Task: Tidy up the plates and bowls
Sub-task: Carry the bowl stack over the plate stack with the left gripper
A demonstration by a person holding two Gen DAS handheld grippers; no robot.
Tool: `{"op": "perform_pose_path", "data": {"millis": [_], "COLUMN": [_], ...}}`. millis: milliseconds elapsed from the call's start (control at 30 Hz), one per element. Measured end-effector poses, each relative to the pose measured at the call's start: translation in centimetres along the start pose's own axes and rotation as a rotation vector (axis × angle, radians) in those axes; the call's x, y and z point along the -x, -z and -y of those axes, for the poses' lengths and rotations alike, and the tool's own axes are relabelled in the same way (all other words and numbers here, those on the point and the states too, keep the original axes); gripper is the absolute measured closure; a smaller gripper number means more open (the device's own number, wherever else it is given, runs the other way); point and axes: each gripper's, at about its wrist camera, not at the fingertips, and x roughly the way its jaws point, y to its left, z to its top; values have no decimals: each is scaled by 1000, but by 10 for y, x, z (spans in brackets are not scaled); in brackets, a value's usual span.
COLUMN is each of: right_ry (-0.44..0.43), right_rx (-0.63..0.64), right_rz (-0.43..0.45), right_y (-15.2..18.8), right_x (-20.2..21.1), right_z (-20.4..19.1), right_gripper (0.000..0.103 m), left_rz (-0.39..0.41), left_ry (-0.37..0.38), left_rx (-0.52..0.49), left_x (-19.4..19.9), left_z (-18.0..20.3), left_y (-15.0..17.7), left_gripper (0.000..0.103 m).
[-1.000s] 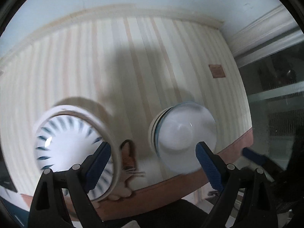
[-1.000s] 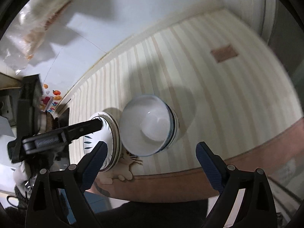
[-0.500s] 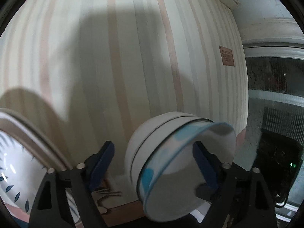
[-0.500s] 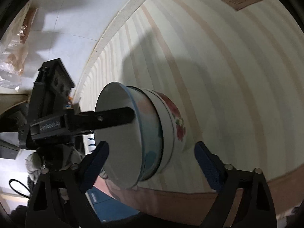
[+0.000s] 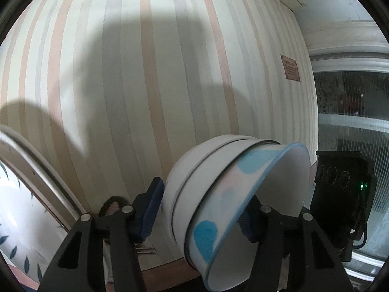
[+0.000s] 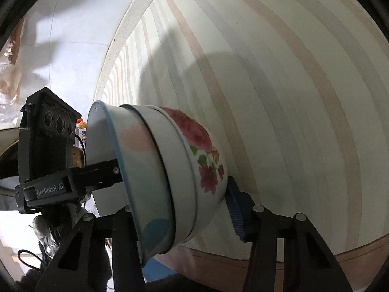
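Since a second ago, both of your grippers have come down close to the stack of bowls [image 5: 218, 194], which now fills the lower part of each view, and their jaws have narrowed around it.

Your left gripper [image 5: 199, 206] has the stack between its blue pads, and its jaws are closing. The left pad [image 5: 148, 209] sits right beside the white bottom bowl; the right pad is mostly hidden behind the rim of the top bowl, so you cannot tell if it presses yet.

Your right gripper [image 6: 180, 209] also has the stack [image 6: 165, 175] between its jaws, and they are closing too. Its right pad [image 6: 234, 209] is at the flowered bowl [image 6: 206, 155]; its left pad is hidden behind the stack.

The bowls nest inside each other and look tipped on their side in both views. They sit on the striped tablecloth [image 5: 145, 73], near its front edge. The top bowl has blue and pink patches.

In the right view, the body of your left gripper reads "GenRobot.AI" [image 6: 49, 189]. A small brown tag [image 5: 290, 68] on the cloth has writing too small to read.

A plate [image 5: 22, 194] with blue leaf marks is cut off at the left edge. A small thing with a dark loop between the plate and the bowls is hard to make out.
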Motion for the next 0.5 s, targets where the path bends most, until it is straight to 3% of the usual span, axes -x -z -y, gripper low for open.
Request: {"op": "perform_pose_path", "data": {"millis": [300, 500], "right_ry": [11, 11], "right_rx": [28, 80], "right_rz": [-19, -23], "right_y": [-2, -8], "right_x": [1, 6], "right_z": [-16, -44], "right_gripper": [51, 51], "left_rz": [8, 56], "left_ry": [-15, -11], "left_rx": [11, 3], "left_x": [11, 43], "left_z": [2, -1], "left_y": [6, 15], "left_gripper": [50, 50]}}
